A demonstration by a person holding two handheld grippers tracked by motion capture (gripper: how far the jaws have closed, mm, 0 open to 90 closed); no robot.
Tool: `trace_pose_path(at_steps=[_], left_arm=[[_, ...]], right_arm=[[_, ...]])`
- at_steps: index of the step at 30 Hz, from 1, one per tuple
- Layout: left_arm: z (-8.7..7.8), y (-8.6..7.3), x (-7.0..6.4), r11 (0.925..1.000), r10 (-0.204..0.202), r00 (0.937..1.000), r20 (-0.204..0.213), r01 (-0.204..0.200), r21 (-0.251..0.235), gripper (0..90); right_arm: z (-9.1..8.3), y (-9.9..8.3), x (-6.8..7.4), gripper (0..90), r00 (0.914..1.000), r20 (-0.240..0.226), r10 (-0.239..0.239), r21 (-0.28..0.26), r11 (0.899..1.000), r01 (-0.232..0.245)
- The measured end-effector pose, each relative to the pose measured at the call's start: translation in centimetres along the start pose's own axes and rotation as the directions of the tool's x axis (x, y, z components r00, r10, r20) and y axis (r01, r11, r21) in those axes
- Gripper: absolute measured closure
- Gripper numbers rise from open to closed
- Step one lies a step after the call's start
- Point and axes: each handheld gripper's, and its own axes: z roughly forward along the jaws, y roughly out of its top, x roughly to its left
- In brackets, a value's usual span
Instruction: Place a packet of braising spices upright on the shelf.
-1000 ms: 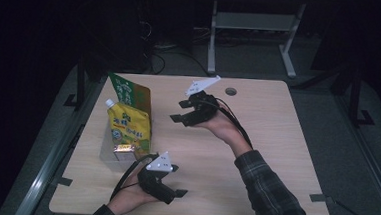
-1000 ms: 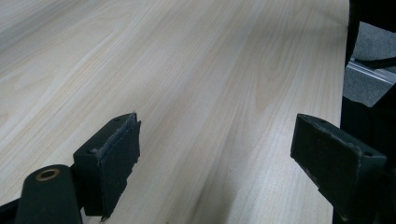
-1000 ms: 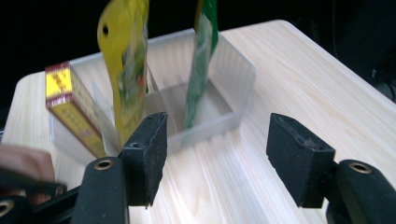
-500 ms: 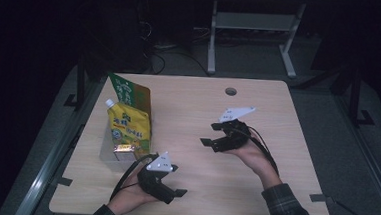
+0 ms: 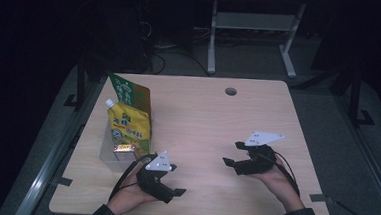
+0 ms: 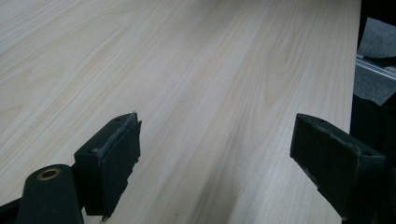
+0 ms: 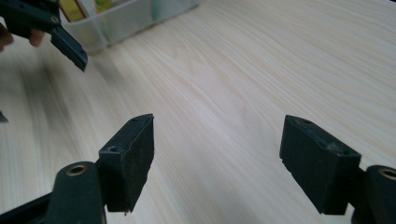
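I hold both grippers empty, jaws spread, low over the wooden surface (image 5: 198, 118). The left gripper (image 5: 166, 183) sits just beside the clear bin (image 5: 106, 152) holding two upright refill pouches (image 5: 127, 126); the right gripper (image 5: 238, 158) rests well apart. The packing looks finished.

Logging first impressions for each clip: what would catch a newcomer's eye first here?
Most likely the yellow spouted pouch standing with a green carton in a clear plastic bin near the table's left edge, the only bright colour in a dark room. Next, the two black grippers low over the bare wood: the left gripper beside the bin, the right gripper towards the right edge, both with jaws wide apart and holding nothing.
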Motion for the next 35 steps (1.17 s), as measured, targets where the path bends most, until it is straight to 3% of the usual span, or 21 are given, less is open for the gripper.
trace_pose_path(at_steps=[9,21,35], left_arm=[[0.1,-0.1,0.0,1.0,0.005,1.0,-0.001,-0.005,0.006,15.5],[0.2,-0.3,0.1,0.9999,0.007,1.0,0.002,-0.007,0.015,15.8],[0.3,-0.3,0.0,0.9995,0.019,0.9997,0.011,-0.02,0.023,16.3]], right_arm=[[-1.8,-2.7,-0.1,23.5,0.9981,0.038,0.049,-0.023,0.999,-0.048],[-3.3,-6.5,0.4,22.8,0.994,0.067,0.087,0.012,0.996,-0.088],[-3.7,-7.0,0.2,21.7,0.9933,0.082,0.081,0.016,0.996,-0.083]])
